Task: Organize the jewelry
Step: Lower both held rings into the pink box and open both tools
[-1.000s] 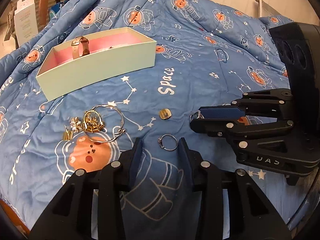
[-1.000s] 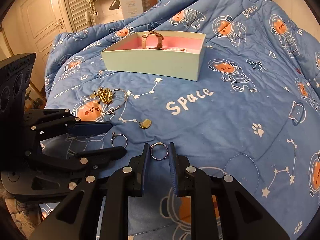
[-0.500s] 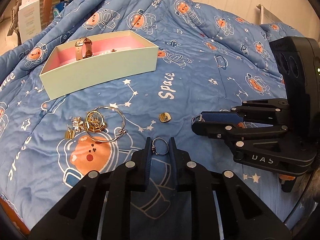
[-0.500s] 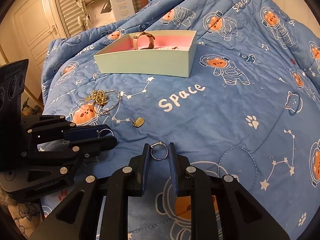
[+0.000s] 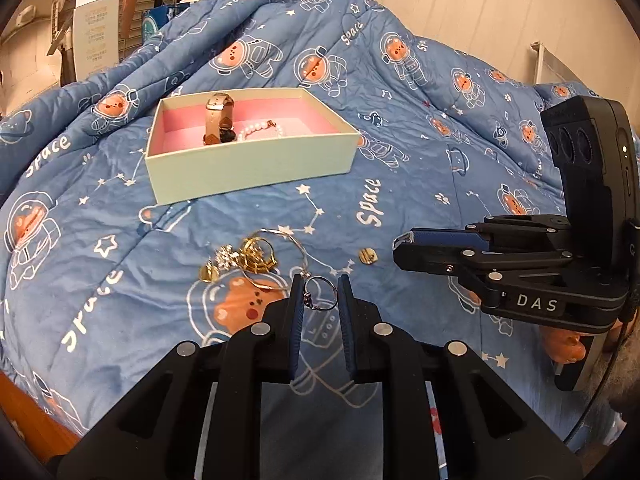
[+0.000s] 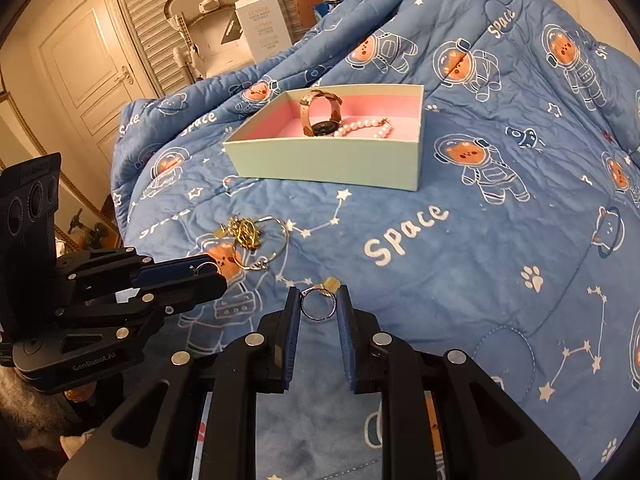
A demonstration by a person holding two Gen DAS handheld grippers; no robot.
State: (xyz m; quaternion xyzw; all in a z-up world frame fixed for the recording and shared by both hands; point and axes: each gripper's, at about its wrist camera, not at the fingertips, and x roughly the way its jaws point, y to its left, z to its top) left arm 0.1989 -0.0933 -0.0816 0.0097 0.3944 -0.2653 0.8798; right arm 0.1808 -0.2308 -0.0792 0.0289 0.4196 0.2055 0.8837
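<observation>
L gripper [image 5: 319, 294]: jaws pinch thin round silver ring [image 5: 320, 298] above quilted blue bear-print bedspread [image 5: 400, 168]. Tangled gold chains w/ wire hoop bangle [image 5: 256, 254] lie nearby. R gripper [image 6: 319, 305]: jaws clamp second silver ring [image 6: 318, 304]. Mint cardboard box, pink-lined [image 6: 332, 160], sits beyond.

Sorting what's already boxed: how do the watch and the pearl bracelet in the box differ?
The watch stands on edge as an upright loop; the pearl bracelet lies flat. The watch has a brown strap and dark face; the pearl bracelet is a string of pale beads. Both sit on the pink lining of the box, touching.
</observation>
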